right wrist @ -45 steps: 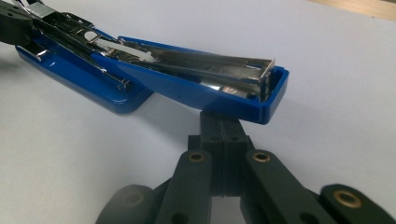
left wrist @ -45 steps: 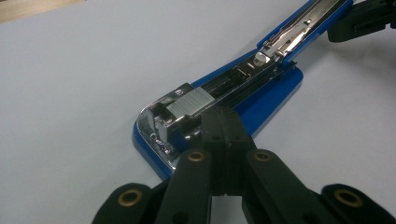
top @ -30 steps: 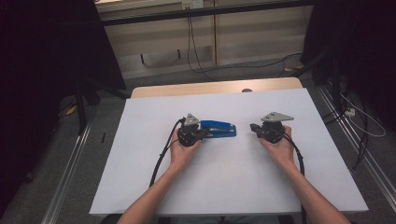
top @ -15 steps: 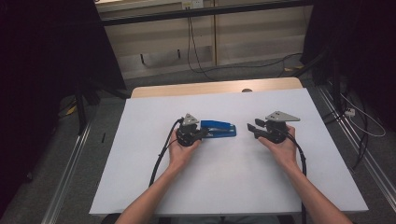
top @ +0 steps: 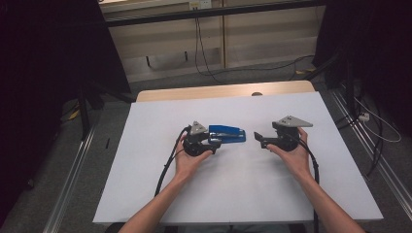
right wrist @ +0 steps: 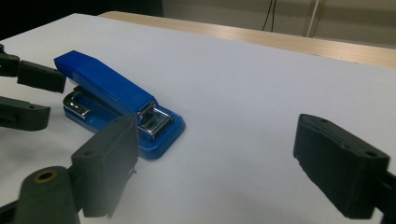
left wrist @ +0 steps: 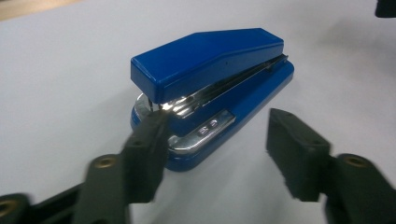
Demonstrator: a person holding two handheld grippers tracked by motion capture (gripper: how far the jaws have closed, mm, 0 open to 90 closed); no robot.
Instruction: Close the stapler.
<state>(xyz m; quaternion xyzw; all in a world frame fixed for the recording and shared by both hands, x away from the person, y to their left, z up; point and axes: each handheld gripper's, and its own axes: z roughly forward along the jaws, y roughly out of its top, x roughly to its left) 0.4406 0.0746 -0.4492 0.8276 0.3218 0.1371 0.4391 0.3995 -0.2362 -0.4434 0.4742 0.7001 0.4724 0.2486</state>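
We have our left gripper point(top: 213, 143) at the rear end of the blue stapler point(top: 227, 133), jaws spread and not yet gripping. The stapler lies flat mid-table point(top: 145, 194). Our right gripper point(top: 260, 139) waits near its front, jaws spread too. Grasping and lifting remain.

place: lab recording bay | evidence: white-covered bench point(top: 233, 194), black curtains point(top: 43, 73) at 9 o'clock, loose cables point(top: 209, 58) at 12 o'clock
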